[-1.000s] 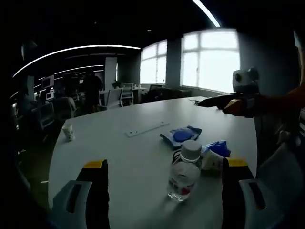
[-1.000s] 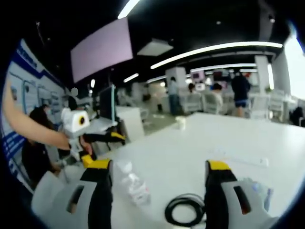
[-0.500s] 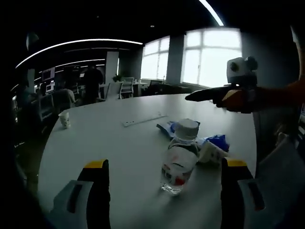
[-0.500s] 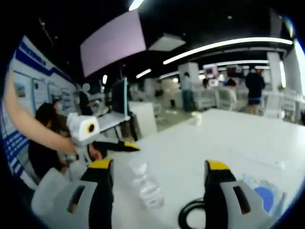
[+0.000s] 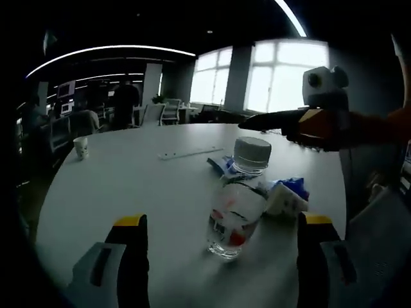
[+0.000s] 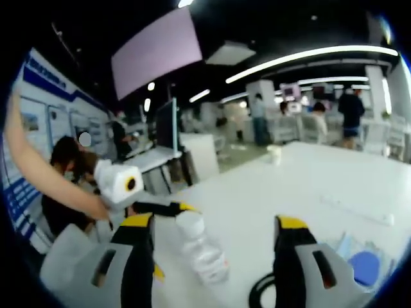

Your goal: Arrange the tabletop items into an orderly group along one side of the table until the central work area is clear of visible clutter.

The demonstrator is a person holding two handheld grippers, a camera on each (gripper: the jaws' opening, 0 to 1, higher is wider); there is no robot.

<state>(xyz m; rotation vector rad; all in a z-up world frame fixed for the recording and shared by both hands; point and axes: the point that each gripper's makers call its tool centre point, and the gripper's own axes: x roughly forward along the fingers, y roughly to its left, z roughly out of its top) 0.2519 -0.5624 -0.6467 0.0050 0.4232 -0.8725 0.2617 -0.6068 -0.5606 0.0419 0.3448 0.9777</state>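
a clear water bottle (image 5: pixel 239 196) with a white cap and red-marked label was seen standing on the white counter (image 5: pixel 115 186), tilted a little in the left gripper view, between and ahead of the left gripper (image 5: pixel 221 224), whose fingers (image 5: pixel 131 256) were spread wide apart with nothing held. just beside the bottle, on its right in that view, a small white-and-blue packet (image 5: pixel 287 196) was lying, and behind the bottle a flat blue-and-white pack (image 5: pixel 221 164) was partly hidden. a long white strip (image 5: pixel 191 153) was lying farther back on the counter, and a small paper cup (image 5: pixel 80 147) was set well apart near the far left edge. the right gripper (image 5: pixel 270 120) was seen coming in from the right of that view, above the items, its fingers pointing left; whether they were apart could not be told there. in the right gripper view the right gripper (image 6: pixel 212 234) was shown with fingers (image 6: pixel 136 256) wide apart and empty, the bottle (image 6: pixel 200 247) standing between them, a black cable loop (image 6: pixel 260 292) at the bottom and the blue pack (image 6: pixel 363 266) at the right. the left gripper (image 6: pixel 170 208) was seen just beside the bottle on the left, held by a hand (image 6: pixel 96 206).
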